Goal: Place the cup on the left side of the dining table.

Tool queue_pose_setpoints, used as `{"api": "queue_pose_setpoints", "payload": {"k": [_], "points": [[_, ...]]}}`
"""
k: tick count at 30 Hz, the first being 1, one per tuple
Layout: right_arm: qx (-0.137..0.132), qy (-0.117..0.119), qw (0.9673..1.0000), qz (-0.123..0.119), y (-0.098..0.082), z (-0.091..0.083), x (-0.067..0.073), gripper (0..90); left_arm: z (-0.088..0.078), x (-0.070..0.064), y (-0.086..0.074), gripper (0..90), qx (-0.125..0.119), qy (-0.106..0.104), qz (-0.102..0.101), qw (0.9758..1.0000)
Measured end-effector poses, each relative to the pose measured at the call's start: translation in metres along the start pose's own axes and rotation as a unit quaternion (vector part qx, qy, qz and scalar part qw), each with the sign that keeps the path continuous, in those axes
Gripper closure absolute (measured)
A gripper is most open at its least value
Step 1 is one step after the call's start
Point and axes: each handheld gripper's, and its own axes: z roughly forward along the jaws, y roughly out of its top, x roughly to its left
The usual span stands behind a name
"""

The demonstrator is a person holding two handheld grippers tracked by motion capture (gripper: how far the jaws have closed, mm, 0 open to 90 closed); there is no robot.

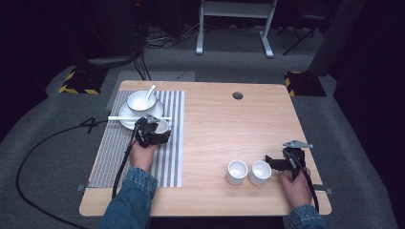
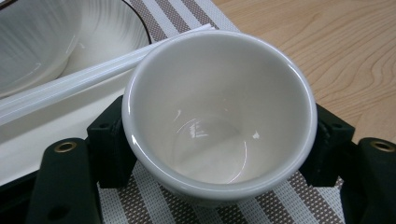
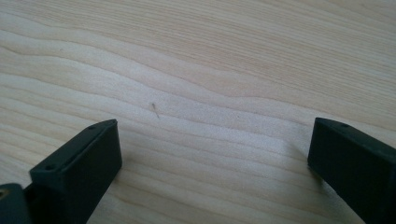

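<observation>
Jaws of the left gripper (image 2: 219, 140) clamp a small white ceramic cup (image 2: 219, 116) over the striped woven placemat (image 2: 299, 196), beside a white saucer (image 2: 42, 121); the right gripper (image 3: 212, 154) gapes wide, holding nothing, above bare wooden table (image 3: 210, 60).

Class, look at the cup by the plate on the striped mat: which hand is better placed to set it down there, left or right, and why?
Left. The left gripper is already shut on the cup over the striped mat beside the plate. The right gripper stands open over bare wood across the table.
</observation>
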Motion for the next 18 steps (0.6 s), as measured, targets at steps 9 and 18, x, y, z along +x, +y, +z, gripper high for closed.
{"api": "queue_pose_setpoints", "payload": {"k": [9,18], "points": [[0.0,0.0,1.0,0.0,0.0,0.0,0.0,2.8,-0.015,-0.003,0.004,22.8,-0.026,-0.002,-0.005,0.9997],[0.0,0.0,1.0,0.0,0.0,0.0,0.0,2.8,-0.047,-0.005,-0.002,23.2,-0.047,0.0,-0.005,0.9989]]}}
